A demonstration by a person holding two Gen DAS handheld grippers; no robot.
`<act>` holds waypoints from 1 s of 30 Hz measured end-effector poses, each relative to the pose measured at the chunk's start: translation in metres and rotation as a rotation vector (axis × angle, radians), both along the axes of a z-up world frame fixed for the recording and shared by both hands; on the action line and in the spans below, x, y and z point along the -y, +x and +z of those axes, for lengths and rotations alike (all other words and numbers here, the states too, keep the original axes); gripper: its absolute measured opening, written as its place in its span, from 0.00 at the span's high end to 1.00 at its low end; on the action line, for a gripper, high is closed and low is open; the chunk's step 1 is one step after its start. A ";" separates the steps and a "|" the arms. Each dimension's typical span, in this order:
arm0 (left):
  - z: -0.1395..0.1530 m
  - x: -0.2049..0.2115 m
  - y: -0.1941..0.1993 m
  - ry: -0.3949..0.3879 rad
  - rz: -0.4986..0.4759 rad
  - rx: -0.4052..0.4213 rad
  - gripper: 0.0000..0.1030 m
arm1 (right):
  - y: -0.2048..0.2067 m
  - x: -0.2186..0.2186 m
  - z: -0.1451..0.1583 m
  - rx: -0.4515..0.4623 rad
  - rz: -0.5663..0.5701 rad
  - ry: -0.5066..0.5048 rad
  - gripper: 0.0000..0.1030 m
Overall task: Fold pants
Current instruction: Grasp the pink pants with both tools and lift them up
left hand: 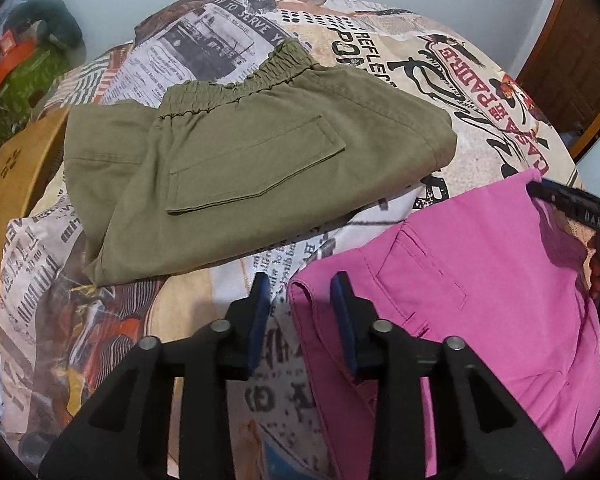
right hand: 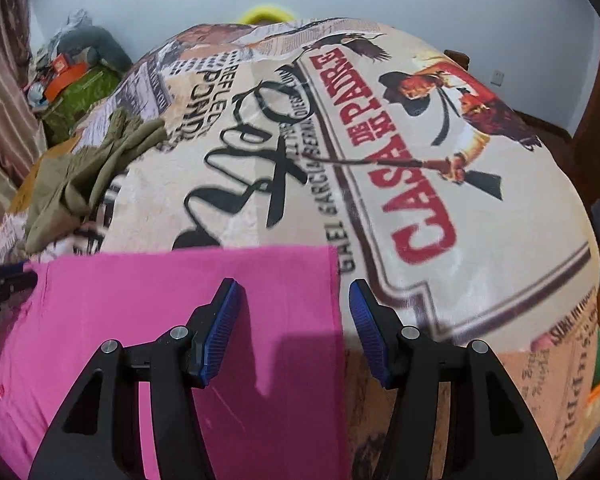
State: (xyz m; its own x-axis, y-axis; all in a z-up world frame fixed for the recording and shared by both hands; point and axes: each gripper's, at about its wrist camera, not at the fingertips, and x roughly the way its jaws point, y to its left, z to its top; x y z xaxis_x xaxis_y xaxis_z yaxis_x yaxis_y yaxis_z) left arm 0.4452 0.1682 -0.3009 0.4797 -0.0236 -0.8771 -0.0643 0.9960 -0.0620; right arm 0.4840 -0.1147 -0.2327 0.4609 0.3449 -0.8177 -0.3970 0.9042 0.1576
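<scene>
Two pairs lie on the printed bedspread: left view shows folded olive cotton pants beyond the left gripper, jaws narrowly parted astride the pink cotton pants edge; right view shows the right gripper, jaws wider, straddling their right edge.

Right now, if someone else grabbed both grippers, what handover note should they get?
Left gripper: open, nothing between the pads, poised at the near left corner of the pink pants.
Right gripper: open, empty, straddling the right edge of the pink pants.
Things: pink pants lie flat on the printed bedspread. Olive pants sit further back on the left, already folded.
Done: olive pair, by the look of it.
Left: grip the pink pair at both ends and fold it; no hold is made yet.
</scene>
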 end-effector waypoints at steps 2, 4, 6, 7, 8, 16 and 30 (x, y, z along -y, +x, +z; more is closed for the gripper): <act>0.000 0.003 0.000 0.016 -0.006 0.005 0.78 | 0.005 0.000 0.000 0.000 -0.008 0.002 0.49; 0.001 0.005 0.000 0.035 -0.012 0.009 0.82 | 0.008 -0.001 -0.002 -0.005 -0.008 0.006 0.50; 0.003 0.008 -0.002 0.050 -0.017 0.017 0.85 | 0.005 -0.001 -0.001 0.002 0.008 0.017 0.65; 0.005 0.008 -0.002 0.057 -0.018 0.022 0.86 | 0.004 -0.003 -0.001 0.007 0.010 0.015 0.76; 0.005 0.009 -0.003 0.060 -0.019 0.023 0.87 | 0.003 -0.004 0.000 0.010 0.012 0.011 0.86; 0.034 0.012 -0.010 0.087 -0.018 0.083 0.93 | -0.011 -0.005 0.023 0.061 0.044 0.010 0.95; 0.149 0.027 -0.013 0.120 -0.017 0.308 0.93 | -0.033 0.022 0.141 0.283 -0.015 0.115 0.96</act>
